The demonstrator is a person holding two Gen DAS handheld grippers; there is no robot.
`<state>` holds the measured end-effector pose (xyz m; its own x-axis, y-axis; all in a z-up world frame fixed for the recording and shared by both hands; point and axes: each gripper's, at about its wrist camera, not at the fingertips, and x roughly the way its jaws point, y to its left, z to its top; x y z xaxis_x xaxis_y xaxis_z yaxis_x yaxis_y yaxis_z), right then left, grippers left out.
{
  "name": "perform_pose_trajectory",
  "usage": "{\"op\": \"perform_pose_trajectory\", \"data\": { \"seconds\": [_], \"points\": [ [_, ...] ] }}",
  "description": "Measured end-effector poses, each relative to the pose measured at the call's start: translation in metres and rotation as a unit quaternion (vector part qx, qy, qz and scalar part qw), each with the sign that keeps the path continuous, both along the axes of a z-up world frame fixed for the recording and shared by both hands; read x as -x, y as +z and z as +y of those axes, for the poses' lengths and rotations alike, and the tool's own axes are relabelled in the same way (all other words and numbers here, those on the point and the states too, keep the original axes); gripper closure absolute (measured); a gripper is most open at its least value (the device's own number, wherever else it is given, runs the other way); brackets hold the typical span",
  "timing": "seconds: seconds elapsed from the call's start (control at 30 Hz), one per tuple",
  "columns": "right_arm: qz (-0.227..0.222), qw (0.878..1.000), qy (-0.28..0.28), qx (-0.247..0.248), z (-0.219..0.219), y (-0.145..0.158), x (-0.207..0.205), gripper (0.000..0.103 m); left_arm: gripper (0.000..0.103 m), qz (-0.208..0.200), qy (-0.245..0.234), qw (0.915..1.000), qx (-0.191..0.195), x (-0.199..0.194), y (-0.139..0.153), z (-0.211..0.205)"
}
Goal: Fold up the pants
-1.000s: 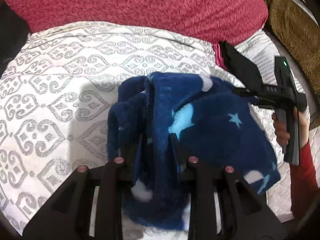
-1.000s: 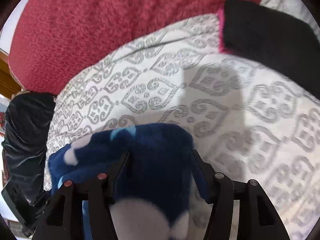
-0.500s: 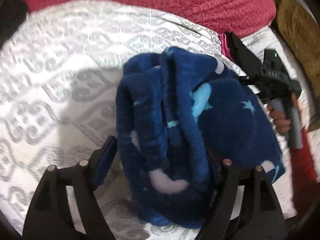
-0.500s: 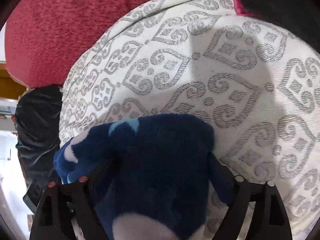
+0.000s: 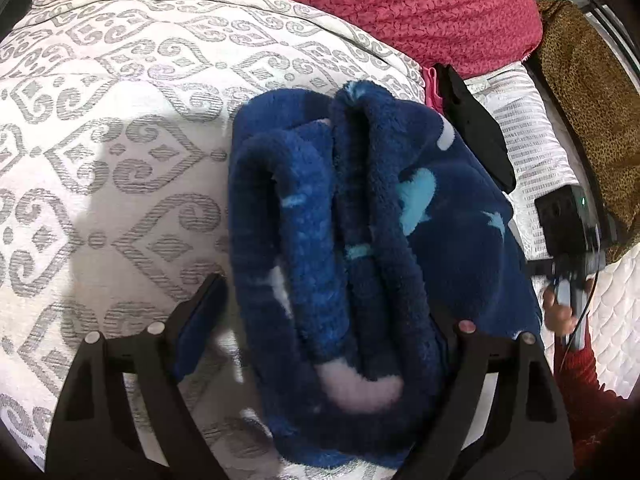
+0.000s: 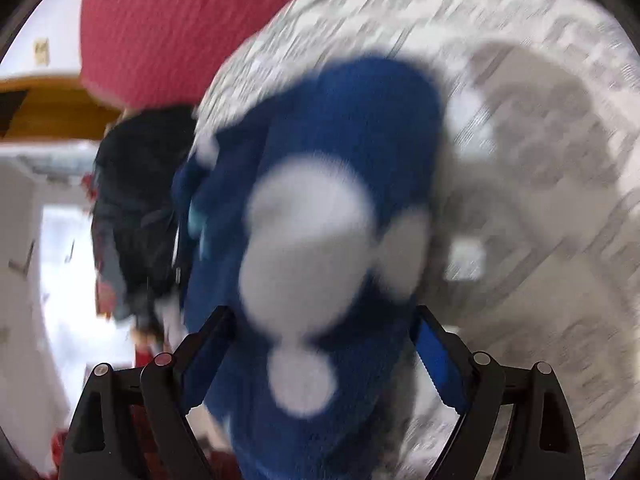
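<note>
The folded dark-blue fleece pants [image 5: 360,240], printed with stars and white spots, lie in a thick bundle on the patterned white-and-grey bedspread [image 5: 120,160]. My left gripper [image 5: 320,312] straddles their near end and its jaws are opening. A gap shows at the left finger [image 5: 196,312], and the right finger is partly hidden by the fleece. A hand in a red sleeve holds my right gripper [image 5: 572,248] at the far right. In the blurred right wrist view the pants [image 6: 340,160] sit between the wide-open fingers of the right gripper [image 6: 324,336], which do not press them.
A red blanket [image 5: 360,0] lies along the back of the bed. A black garment with a pink edge [image 5: 472,132] sits just behind the pants. A leopard-print cloth [image 5: 580,100] and a white quilted mattress [image 5: 532,152] are at the right.
Both grippers have opened and let go of the pants, which now rest on the bedspread. The right gripper has swung away fast, blurring its view.
</note>
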<state>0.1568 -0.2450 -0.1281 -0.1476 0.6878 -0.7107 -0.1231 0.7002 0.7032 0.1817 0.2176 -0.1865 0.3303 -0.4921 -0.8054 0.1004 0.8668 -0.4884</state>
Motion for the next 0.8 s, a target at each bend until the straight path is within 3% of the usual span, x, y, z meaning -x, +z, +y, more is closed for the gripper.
{"op": "perform_pose_trajectory", "data": {
  "seconds": [0.23,0.6,0.67,0.7,0.77,0.8],
  "points": [
    [-0.007,1.000,-0.025,-0.013,0.021,-0.012,-0.012,0.010,0.013,-0.012,-0.008,0.9999,0.000,-0.003,-0.004,-0.003],
    [-0.042,0.998,-0.037,0.024,0.037,-0.005,-0.010,0.013,0.011,-0.039,-0.019,0.9989,-0.018,-0.011,-0.005,-0.015],
    [-0.053,0.997,-0.041,0.041,0.034,-0.004,-0.010,0.023,0.025,-0.045,-0.024,0.9986,-0.011,-0.011,-0.004,-0.015],
    [-0.064,0.996,-0.043,0.049,0.035,-0.001,-0.009,0.034,0.029,-0.048,-0.027,0.9985,-0.007,-0.009,-0.002,-0.016],
    [-0.067,0.995,-0.055,0.045,0.033,0.003,-0.006,0.045,0.045,-0.063,-0.034,0.9973,-0.014,-0.006,0.004,-0.019],
    [-0.069,0.995,-0.059,0.046,0.029,0.004,-0.005,0.051,0.048,-0.073,-0.038,0.9963,-0.026,-0.003,0.009,-0.022]
  ]
}}
